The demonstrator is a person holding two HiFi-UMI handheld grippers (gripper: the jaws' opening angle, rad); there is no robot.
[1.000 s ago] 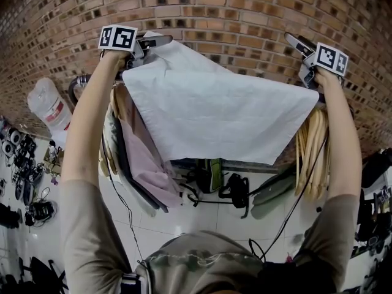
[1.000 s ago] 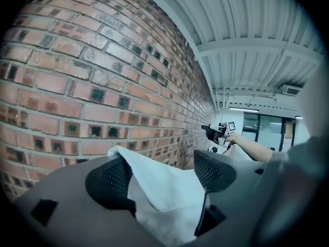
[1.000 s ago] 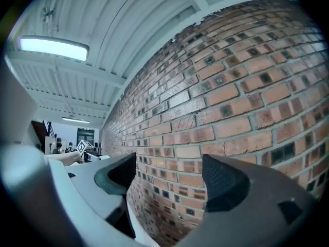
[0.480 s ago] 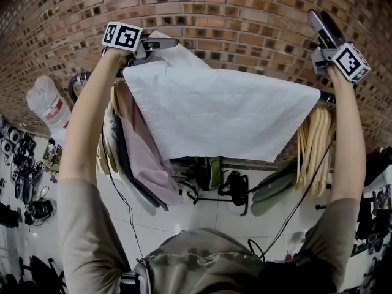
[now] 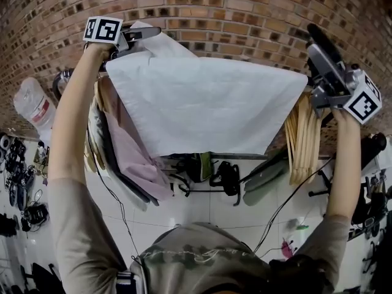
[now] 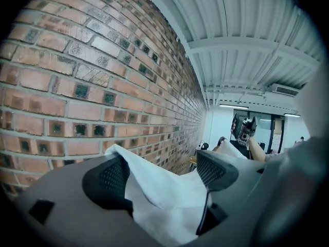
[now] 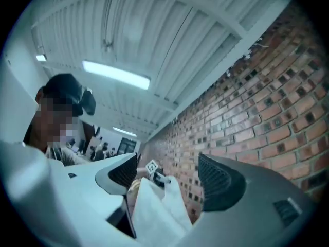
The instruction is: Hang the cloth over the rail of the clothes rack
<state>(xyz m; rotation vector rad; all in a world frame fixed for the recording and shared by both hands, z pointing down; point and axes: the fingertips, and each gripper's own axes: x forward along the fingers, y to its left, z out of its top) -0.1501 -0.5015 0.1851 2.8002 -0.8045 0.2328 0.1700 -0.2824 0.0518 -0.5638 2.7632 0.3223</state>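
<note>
My left gripper (image 5: 146, 34) had just been opening its jaws, a corner of the cloth (image 5: 202, 103) loose between them. My right gripper (image 5: 318, 41) gaped empty beside the cloth's other end.

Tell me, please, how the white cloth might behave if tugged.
The white cloth looks floppy: it hangs limp with soft creases. It is probably light, since it looks thin. It might slide off easily, since it only lies draped.

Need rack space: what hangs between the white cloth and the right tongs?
A bunch of wooden hangers, just right of the cloth and below the right tongs, in the head view.
</note>
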